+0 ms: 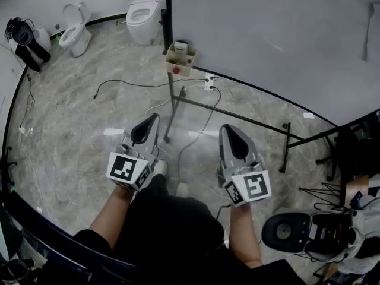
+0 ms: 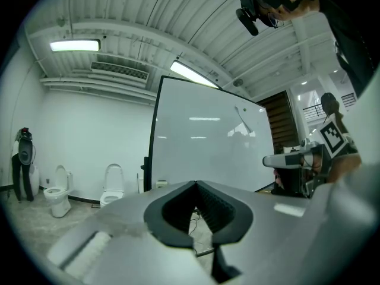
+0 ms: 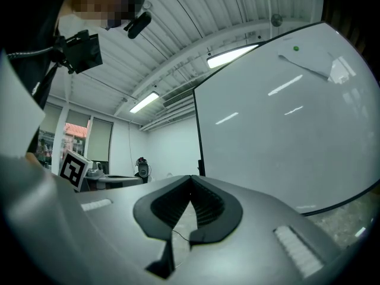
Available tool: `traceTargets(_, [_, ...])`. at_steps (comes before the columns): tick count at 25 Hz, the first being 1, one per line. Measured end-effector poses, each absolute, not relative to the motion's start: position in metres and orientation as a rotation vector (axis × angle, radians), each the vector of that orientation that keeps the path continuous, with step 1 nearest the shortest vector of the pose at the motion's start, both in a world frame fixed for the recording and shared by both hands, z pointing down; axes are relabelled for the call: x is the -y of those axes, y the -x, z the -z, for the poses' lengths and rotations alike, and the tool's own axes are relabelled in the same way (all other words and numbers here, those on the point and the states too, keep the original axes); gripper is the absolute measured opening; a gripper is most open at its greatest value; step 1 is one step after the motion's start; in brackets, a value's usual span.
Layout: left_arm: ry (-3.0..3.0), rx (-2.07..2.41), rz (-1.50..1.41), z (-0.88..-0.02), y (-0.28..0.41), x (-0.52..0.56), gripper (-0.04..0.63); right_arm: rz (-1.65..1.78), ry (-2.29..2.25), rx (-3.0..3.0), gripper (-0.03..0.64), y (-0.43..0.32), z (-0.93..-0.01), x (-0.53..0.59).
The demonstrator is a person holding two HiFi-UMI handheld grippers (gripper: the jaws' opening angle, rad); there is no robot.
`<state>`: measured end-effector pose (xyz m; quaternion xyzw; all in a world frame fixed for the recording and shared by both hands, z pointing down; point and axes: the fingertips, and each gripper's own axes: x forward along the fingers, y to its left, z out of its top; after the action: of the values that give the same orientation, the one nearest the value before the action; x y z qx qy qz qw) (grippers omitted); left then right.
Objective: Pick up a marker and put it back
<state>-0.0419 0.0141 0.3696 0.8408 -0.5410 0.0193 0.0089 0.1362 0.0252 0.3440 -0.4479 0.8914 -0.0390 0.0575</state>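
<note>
1. Across the upper right of the head view stands a whiteboard (image 1: 267, 34); it also fills the middle of the left gripper view (image 2: 202, 135) and the right side of the right gripper view (image 3: 285, 117). Its dark metal frame (image 1: 237, 114) rests on the floor.
2. Under everything is a grey marbled floor (image 1: 77, 135), with a thin black cable (image 1: 130, 85) trailing across it to a white power strip (image 1: 209, 82) near the frame.
3. At the bottom sits the person in dark clothing (image 1: 166, 224), bare forearms reaching forward, one gripper in each hand.
4. Two white toilets stand at the far wall, one by the board's edge (image 1: 142, 16) and one further left (image 1: 74, 31).
5. The left tongs (image 1: 154, 119) point level towards the board. Their ribbed dark pads meet at the tips (image 2: 195, 183) with nothing between them: closed and empty.
6. The right tongs (image 1: 227, 128) lie parallel, well apart from the left. Their tips likewise touch (image 3: 191, 177), closed on nothing.
7. Each gripper carries a cube with square markers, left (image 1: 126, 168) and right (image 1: 252, 187).
8. A small tan box (image 1: 180, 59) hangs at the board's left edge, ahead of both tongs and well clear of them. It holds something pale; whether the marker is inside, I cannot tell.
</note>
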Motion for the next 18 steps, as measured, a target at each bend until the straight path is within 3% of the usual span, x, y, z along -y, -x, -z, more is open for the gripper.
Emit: traceTargets(18, [-2.704, 1.564, -0.009, -0.384, 0.051, 0.076, 0.005, 0.091, 1.476, -2.666, 0.009, -0.110, -0.351, 0.048])
